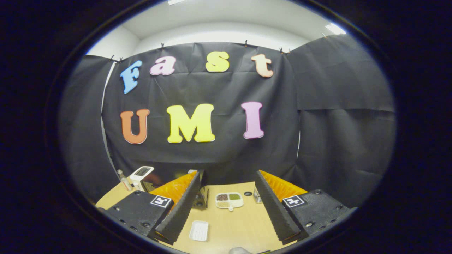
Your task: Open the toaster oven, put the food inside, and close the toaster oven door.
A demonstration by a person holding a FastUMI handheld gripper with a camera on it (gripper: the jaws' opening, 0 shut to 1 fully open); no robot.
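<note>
The tool (227,192) is held high above the pale wooden surface (243,225) and pitched forward, so its camera takes in the booth's black cloth wall and the far half of the surface. Its two fingers stand wide apart, released, with nothing between them and nothing touching either pad; the gap frames the middle of the surface. Beyond the fingers, roughly centred in that gap, lies a white divided dish with dark, green and pale fillings (229,200), which is judged to be the food of the task. It rests flat on the surface, outside any appliance. Nearer, between the fingers and toward the left one, lies a small empty white rectangular tray (198,230). A dark metallic box (202,197) sits just behind the left finger, which covers most of it; this may be the toaster oven, but its door and its state cannot be told. A white device with a dark screen (141,173) and a small clear bottle (123,180) stand at the far left of the surface, near the wall. A small clear jar-like object (257,195) shows beside the right finger. The high, open posture suits an approach or a withdrawal equally; with the food lying on the surface, the loading step is judged outstanding.
</note>
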